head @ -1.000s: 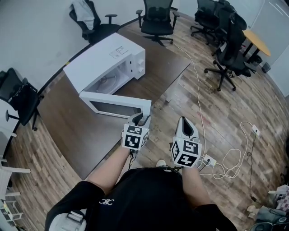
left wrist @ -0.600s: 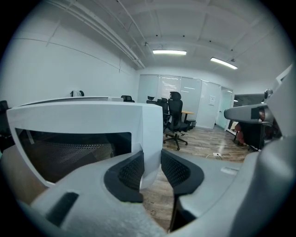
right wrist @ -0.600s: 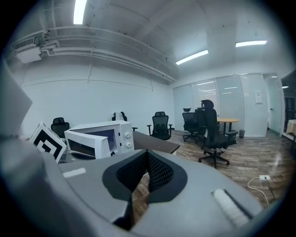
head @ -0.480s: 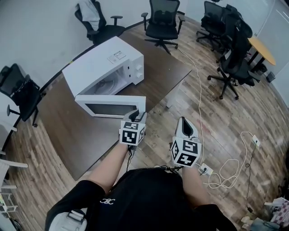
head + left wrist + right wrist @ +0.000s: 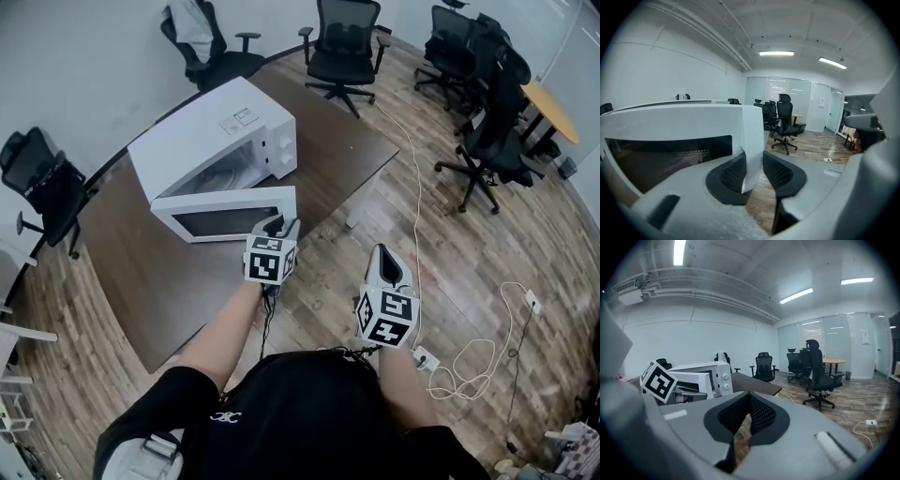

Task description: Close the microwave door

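**Door part-way home: push along the arc, don't drag it**

Microwave door: ajar, hinged at its left end. Free end stands out to the right and near side, so the gap widens that way. Cavity shows in the gap.

Microwave: white, on the far left part of the dark counter, front turned toward the person.

Left claw: at the door's free right edge. Its own view shows that edge standing between the two pads, one on each face, closed on it as far as I can judge. The hold is shallow, on the corner only.

Right claw: off the counter to the right, over the floor, well apart from the door. Jaw tips together, nothing between them.

How to do it well, my reading:
- Follow the curve about the left hinge; a straight shove would twist the edge out of so shallow a hold.
- Hold the claw level with the door's edge so the pads stay square on both faces.
- Before the door meets the frame, the far-side pad would be trapped; let go and finish with a push on the near face.
- Press until the latch seats. The oven is light and may slide on the counter, so push gently.

Surroundings: cable trailing on the floor, office chairs beyond. None of it is in the way.
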`<state>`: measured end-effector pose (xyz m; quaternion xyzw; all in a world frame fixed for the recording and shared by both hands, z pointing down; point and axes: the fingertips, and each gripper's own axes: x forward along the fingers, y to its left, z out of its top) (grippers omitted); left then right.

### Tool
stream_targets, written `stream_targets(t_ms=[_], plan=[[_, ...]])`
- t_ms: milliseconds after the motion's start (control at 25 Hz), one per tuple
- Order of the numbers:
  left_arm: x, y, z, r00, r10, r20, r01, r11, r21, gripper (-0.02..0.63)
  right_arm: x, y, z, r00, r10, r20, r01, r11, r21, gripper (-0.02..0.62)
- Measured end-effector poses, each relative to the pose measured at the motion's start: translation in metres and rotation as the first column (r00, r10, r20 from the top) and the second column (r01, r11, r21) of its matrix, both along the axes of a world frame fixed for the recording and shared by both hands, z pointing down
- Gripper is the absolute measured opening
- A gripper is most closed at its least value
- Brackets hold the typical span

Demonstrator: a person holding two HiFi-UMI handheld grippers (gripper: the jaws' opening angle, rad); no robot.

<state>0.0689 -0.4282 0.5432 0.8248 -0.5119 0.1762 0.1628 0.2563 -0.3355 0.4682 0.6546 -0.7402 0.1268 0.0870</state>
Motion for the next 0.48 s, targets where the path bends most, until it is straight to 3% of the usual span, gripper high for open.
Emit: stream_targets(t_ms=[480], plan=[[-0.003, -0.041, 0.0, 1.0, -0.01, 0.024, 0.01, 1.0, -0.013, 0.11, 0.007, -0.006, 0.002, 1.0, 0.01, 0.019, -0.01, 1.0, -0.003, 0.009]])
